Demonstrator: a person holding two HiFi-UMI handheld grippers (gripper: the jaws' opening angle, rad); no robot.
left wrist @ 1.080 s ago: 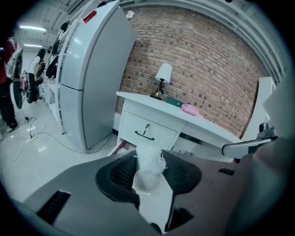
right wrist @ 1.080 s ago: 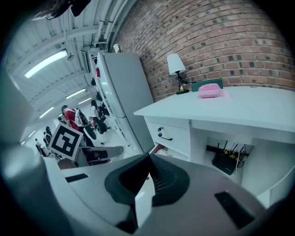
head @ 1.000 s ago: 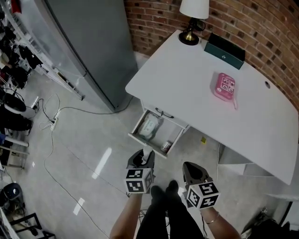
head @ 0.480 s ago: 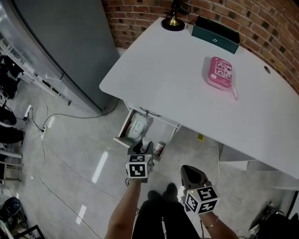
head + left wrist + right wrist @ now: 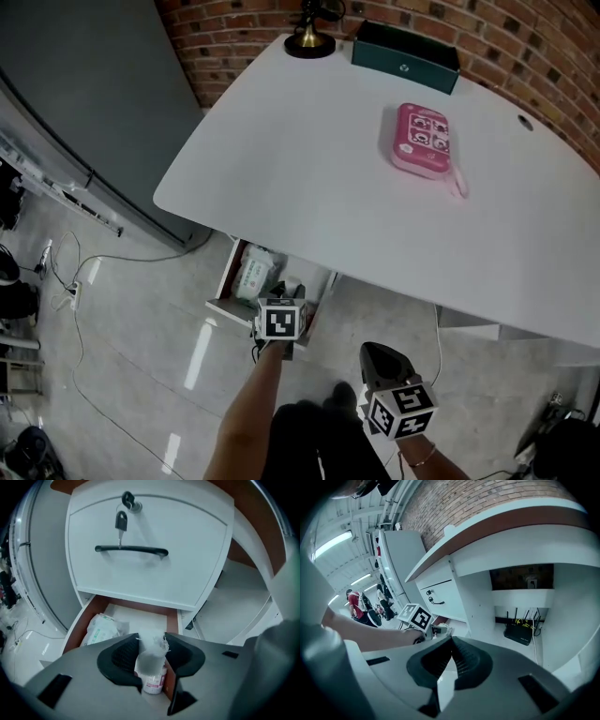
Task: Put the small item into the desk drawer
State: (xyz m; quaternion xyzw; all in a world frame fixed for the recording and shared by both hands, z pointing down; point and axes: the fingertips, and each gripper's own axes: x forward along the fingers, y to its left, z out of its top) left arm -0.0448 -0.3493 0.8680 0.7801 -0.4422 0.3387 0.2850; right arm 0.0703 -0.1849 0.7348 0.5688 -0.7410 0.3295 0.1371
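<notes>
My left gripper [image 5: 286,291] hangs over the front right corner of the open desk drawer [image 5: 225,281], shut on a small crumpled white item [image 5: 151,649]. The left gripper view shows the left gripper [image 5: 151,644] with the item pinched between its jaws above the drawer [image 5: 77,627]. Under the item, inside the drawer, stands a small white bottle [image 5: 153,684] with a pink label. A white packet [image 5: 101,627] lies at the drawer's left. My right gripper [image 5: 377,352] hangs back over the floor; in the right gripper view the right gripper [image 5: 451,644] is shut with nothing in it.
Above the open drawer is a closed drawer [image 5: 140,581] with a black handle and a key in its lock. The white desk [image 5: 309,178] carries a pink case [image 5: 420,139], a green box [image 5: 405,54] and a lamp base [image 5: 309,39]. A grey cabinet [image 5: 84,84] stands at the left. A router [image 5: 519,632] sits under the desk.
My left gripper has moved forward with the white item, from short of the drawer to over its front corner. The right gripper has stayed back, shut.
</notes>
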